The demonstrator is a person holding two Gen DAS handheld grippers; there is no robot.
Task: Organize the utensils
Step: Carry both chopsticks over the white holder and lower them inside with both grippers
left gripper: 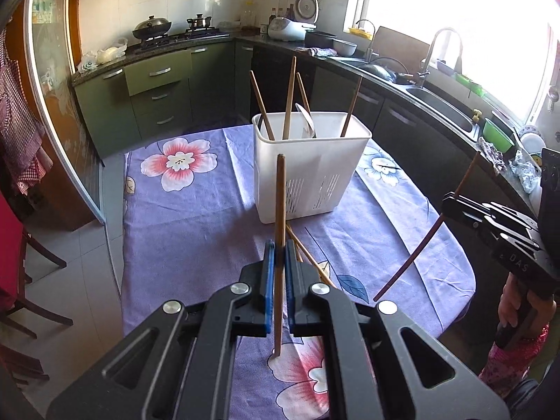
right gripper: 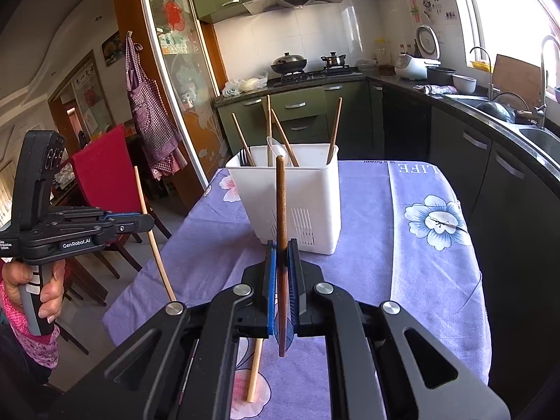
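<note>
**Desk:** Chopsticks in both grippers, then; how are the fingers placed?

**Photographer:** Left gripper (left gripper: 278,262) has its blue pads pressed together on a light wooden chopstick (left gripper: 279,245), held nearly upright above the purple floral tablecloth (left gripper: 196,217); right gripper (right gripper: 282,269) pinches a dark brown chopstick (right gripper: 281,231) the same way, its tip pointing up and its lower end hanging below the pads; each gripper also shows in the other's wrist view, off to the side, gripped by the person's hand (right gripper: 45,290).

**Desk:** And the holder?

**Photographer:** White utensil holder (left gripper: 308,164) stands on the cloth ahead of both grippers, apart from them; four chopsticks (left gripper: 289,98) lean inside it at different angles, with a white spoon (left gripper: 305,119) among them; two more loose chopsticks (left gripper: 308,255) lie on the cloth just beyond the left gripper's fingers; one pale stick (right gripper: 254,371) lies on the cloth beneath the right gripper.

**Desk:** Setting?

**Photographer:** Kitchen; wok (right gripper: 288,61) on the stove behind, sink (left gripper: 441,108) along the window side.
</note>
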